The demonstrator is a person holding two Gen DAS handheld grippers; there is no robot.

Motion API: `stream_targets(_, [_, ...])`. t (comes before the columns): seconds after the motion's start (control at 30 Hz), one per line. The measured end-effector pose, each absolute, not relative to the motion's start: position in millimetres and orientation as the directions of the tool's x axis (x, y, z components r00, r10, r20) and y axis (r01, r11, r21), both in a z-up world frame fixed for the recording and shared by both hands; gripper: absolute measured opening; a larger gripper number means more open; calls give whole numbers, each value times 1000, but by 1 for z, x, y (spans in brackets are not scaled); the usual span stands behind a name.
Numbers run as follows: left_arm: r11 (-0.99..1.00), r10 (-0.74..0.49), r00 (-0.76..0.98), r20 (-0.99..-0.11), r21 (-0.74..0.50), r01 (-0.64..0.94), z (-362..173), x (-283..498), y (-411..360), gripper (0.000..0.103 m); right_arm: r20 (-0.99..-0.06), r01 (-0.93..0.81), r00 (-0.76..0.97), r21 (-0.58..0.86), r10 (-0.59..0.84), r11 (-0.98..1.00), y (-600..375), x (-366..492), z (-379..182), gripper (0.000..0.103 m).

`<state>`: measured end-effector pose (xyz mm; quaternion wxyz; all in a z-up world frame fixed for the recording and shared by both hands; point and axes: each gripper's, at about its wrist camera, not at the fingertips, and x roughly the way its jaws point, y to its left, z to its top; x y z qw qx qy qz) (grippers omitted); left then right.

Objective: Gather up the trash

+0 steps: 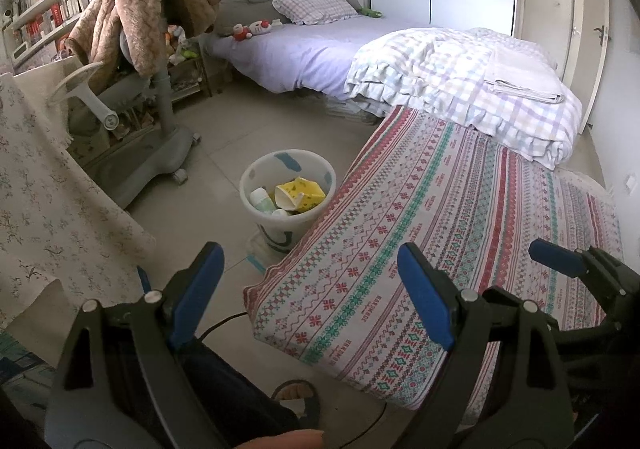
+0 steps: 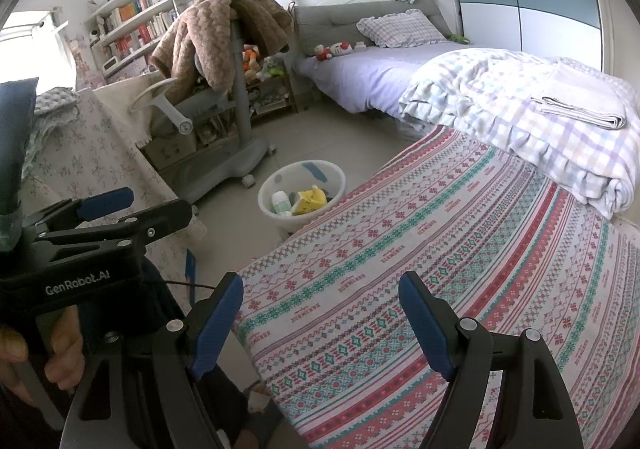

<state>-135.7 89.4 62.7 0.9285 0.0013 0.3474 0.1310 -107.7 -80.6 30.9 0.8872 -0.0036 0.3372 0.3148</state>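
Spread wide and holding nothing, left gripper (image 1: 310, 289) low above the near corner of the patterned mattress (image 1: 460, 233); right gripper (image 2: 322, 323) likewise parted and empty over the same cloth. Ahead of both, on the tiled floor (image 1: 224, 121) and touching the mattress edge, white bin (image 1: 288, 185) with a crumpled yellow carton (image 1: 300, 195) and small white bottles (image 1: 262, 199) inside. Beyond and left of the bin, grey wheeled chair (image 1: 160, 129) draped with a brown blanket (image 1: 144, 17). Farther ahead, bed (image 1: 312, 45) with checked pillow (image 1: 314, 5).

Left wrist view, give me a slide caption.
Open left gripper faces a white bin holding trash beside a patterned mattress.
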Motion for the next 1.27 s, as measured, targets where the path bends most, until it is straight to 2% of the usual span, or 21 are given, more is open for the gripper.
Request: stream_targets(1.27, [955, 287, 720, -632, 130, -267, 65, -137, 95, 89, -603, -565, 572, 202, 556, 800, -81, -107, 29, 82])
